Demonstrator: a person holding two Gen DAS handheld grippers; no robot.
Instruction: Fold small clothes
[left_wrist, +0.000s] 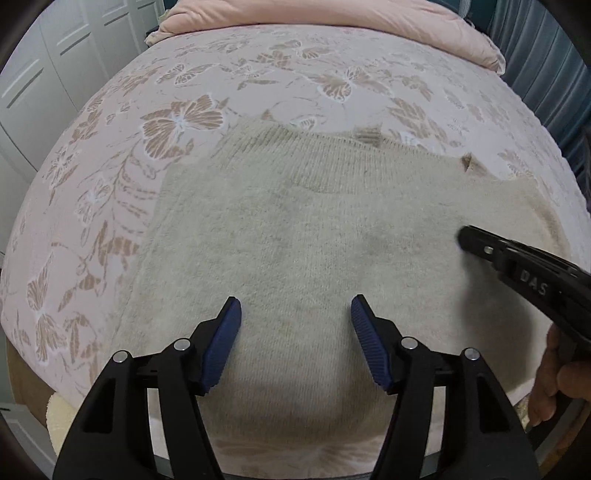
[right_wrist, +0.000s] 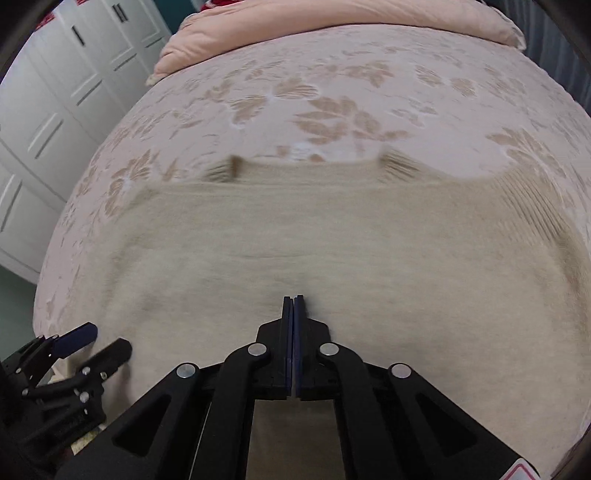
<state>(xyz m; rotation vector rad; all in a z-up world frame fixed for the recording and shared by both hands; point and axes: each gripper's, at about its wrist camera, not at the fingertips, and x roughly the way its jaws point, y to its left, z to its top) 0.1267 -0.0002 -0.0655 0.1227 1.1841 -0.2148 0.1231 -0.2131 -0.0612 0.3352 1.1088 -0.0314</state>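
A cream knitted sweater (left_wrist: 314, 229) lies spread flat on the bed, its ribbed edge at the far side; it also fills the right wrist view (right_wrist: 314, 240). My left gripper (left_wrist: 295, 310) is open and empty, hovering over the near part of the sweater. It shows at the lower left of the right wrist view (right_wrist: 99, 339), jaws apart. My right gripper (right_wrist: 294, 299) is shut with nothing between its fingers, its tips just over the sweater's middle. It enters the left wrist view from the right (left_wrist: 465, 236).
The bed (left_wrist: 184, 122) has a pink floral cover. A folded pink quilt (left_wrist: 332, 14) lies along its far end. White wardrobe doors (right_wrist: 55, 92) stand to the left and a dark curtain (left_wrist: 554, 74) to the right.
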